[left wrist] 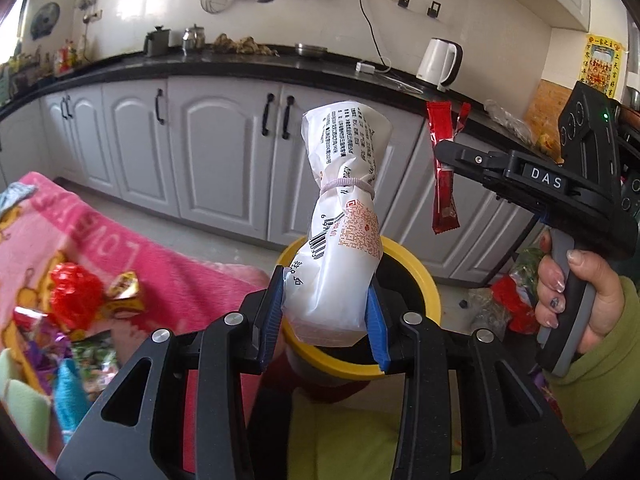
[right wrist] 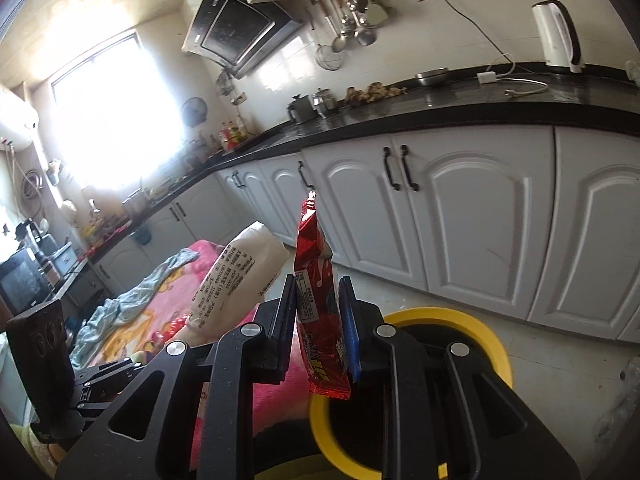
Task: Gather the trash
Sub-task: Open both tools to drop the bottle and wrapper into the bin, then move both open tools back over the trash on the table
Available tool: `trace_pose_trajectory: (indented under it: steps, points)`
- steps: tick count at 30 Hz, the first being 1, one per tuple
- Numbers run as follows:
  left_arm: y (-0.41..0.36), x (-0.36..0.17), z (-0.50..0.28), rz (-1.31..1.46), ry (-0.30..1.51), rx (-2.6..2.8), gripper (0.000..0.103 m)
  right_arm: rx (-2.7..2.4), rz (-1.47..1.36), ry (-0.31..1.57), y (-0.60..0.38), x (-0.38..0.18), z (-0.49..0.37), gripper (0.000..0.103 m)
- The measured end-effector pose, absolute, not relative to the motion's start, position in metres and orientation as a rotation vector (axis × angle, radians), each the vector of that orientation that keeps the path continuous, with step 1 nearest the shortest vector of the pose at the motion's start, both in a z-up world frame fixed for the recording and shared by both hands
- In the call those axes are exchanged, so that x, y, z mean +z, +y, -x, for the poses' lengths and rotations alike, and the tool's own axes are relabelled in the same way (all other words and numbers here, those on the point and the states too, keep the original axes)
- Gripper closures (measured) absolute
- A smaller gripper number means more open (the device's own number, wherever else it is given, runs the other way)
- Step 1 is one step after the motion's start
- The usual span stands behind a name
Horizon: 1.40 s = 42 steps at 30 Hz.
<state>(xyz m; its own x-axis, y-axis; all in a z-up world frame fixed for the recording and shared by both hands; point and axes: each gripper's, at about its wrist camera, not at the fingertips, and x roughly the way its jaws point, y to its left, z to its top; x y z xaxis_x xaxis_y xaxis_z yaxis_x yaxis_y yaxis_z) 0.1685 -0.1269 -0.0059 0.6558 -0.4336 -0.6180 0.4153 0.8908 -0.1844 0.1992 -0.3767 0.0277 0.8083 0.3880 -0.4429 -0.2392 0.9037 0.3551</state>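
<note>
The left gripper (left wrist: 326, 320) is clamping a crinkly white bag (left wrist: 344, 216) printed with barcode and QR code, over the yellow-rimmed bin (left wrist: 420, 280). The right gripper (right wrist: 320, 320), marked "DAS", is pinching a glossy red wrapper (right wrist: 316, 288) above that bin.

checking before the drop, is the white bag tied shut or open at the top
Tied shut. A pale band cinches the white bag around its middle, bunching the plastic, while the left gripper clamps its lower end above the yellow-rimmed bin.

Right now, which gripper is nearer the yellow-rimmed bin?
Left. The left gripper holds its white bag right over the bin; the right gripper, with the red wrapper, sits higher and off to the side.
</note>
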Motion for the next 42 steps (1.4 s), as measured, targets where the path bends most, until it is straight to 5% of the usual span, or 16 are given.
trace_pose_trajectory:
  steps: [14,19,21,42]
  points:
    - [-0.169,-0.057,-0.202,0.016,0.848,-0.509,0.07,0.247,-0.351,0.602,-0.407,-0.017,-0.222,0.079]
    - [-0.176,-0.063,-0.208,0.017,0.841,-0.499,0.053,0.218,-0.382,0.601,-0.416,-0.022,-0.226,0.059]
    - [-0.175,-0.062,-0.207,0.016,0.834,-0.495,0.045,0.219,-0.384,0.599,-0.418,-0.022,-0.227,0.059]
    - [-0.107,-0.03,-0.18,0.12,0.742,-0.361,0.024,0.282,-0.303,0.634,-0.376,-0.018,-0.218,0.053]
